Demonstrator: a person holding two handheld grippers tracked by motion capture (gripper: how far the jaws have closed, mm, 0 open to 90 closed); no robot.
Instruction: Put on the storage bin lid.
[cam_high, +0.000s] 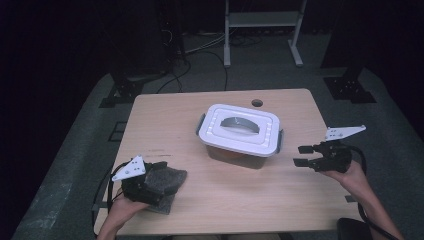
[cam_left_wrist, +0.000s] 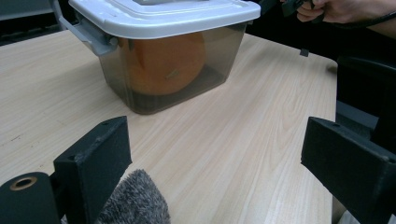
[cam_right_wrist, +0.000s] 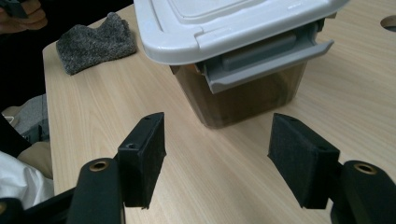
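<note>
A clear plastic box with a white lid (cam_high: 240, 131) stands in the middle of the wooden table (cam_high: 225, 200). Through its wall an orange object (cam_left_wrist: 163, 63) shows inside. My left gripper (cam_high: 159, 181) rests at the near left corner on a grey fuzzy cloth (cam_high: 172, 176). In the left gripper view it (cam_left_wrist: 217, 140) is open, with an edge of the cloth (cam_left_wrist: 135, 200) low by one jaw. My right gripper (cam_high: 301, 155) hovers to the right of the box. In the right gripper view it (cam_right_wrist: 218, 128) is open and empty, facing the box's grey latch (cam_right_wrist: 266, 60).
A round cable hole (cam_high: 257, 103) lies in the table behind the box. A second grey latch (cam_left_wrist: 88, 37) sits on the box's other end. Dark floor with cables and a metal stand's legs (cam_high: 262, 30) lies beyond the far edge.
</note>
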